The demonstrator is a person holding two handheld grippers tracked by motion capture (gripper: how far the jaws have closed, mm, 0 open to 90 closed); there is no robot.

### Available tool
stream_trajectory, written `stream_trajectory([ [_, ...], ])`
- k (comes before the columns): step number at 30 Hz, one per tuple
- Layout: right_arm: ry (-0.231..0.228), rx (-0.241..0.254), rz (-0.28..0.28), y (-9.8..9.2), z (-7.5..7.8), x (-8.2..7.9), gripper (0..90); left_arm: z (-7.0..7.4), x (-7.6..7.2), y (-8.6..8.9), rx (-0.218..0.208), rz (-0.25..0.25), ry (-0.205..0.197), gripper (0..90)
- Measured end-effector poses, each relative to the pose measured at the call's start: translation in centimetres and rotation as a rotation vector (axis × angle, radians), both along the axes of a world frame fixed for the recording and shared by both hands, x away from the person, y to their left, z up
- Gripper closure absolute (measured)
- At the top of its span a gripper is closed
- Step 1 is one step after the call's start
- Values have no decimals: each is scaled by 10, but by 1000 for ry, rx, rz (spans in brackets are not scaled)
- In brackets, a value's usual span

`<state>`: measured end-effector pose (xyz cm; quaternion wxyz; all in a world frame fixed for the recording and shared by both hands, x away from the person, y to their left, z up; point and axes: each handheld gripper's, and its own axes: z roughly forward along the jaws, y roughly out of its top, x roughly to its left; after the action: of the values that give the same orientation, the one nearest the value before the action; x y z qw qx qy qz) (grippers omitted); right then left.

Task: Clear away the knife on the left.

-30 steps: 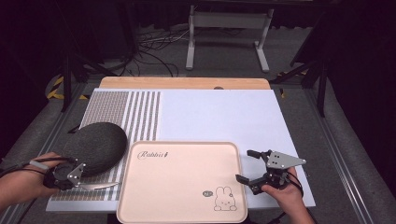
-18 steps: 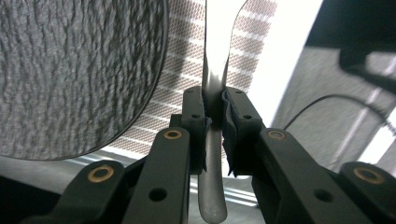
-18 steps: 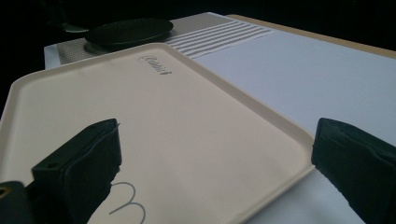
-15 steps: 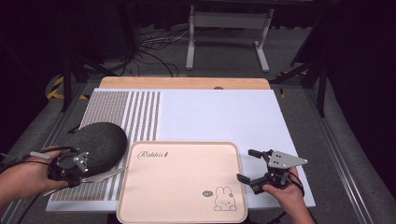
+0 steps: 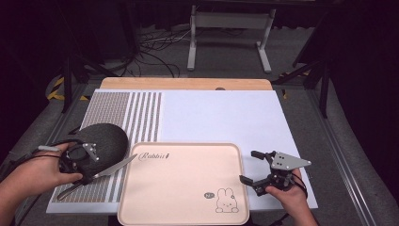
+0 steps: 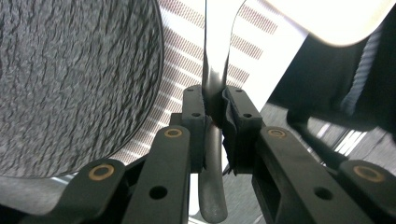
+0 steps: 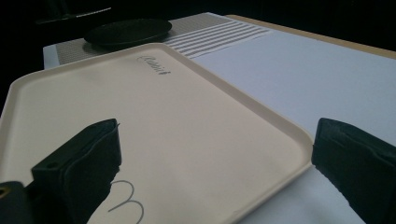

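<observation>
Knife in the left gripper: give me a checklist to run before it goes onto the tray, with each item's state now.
1. Left gripper clamped on the knife: ok, jaws shut on the metal near where blade meets handle.
2. Knife clear of the dark plate: cannot tell; the two overlap in the high view.
3. Tray bare of objects: ok, printed rabbit and lettering only.
4. Blade tip at the tray's left edge: ok.
5. Right gripper out of the way: ok, open, at the tray's right edge.
</observation>
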<state>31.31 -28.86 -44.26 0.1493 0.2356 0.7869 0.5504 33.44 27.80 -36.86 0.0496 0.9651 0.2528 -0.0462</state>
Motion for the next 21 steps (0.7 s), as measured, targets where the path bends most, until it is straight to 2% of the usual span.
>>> stream_trajectory([
  [1,0,-1,-1,0,0,0,25,1,0,-3,-18,19,12,802],
  [3,0,-1,-2,-1,0,0,25,2,0,-5,-23,22,18,802],
  [6,3,-6,-6,-1,-1,1,25,2,1,-10,-43,46,18,802],
  [7,5,-8,-6,-1,-2,1,25,2,3,-13,-59,75,18,802],
  [9,4,-8,-7,-1,-2,1,25,2,3,-17,-66,80,15,802],
  [15,4,-4,-13,-2,-2,1,25,4,6,-30,-126,179,35,802],
  [20,2,-1,-13,-3,-2,1,25,4,7,-42,-135,197,31,801],
  [21,3,0,-15,-3,-2,1,25,4,7,-46,-148,203,37,802],
])
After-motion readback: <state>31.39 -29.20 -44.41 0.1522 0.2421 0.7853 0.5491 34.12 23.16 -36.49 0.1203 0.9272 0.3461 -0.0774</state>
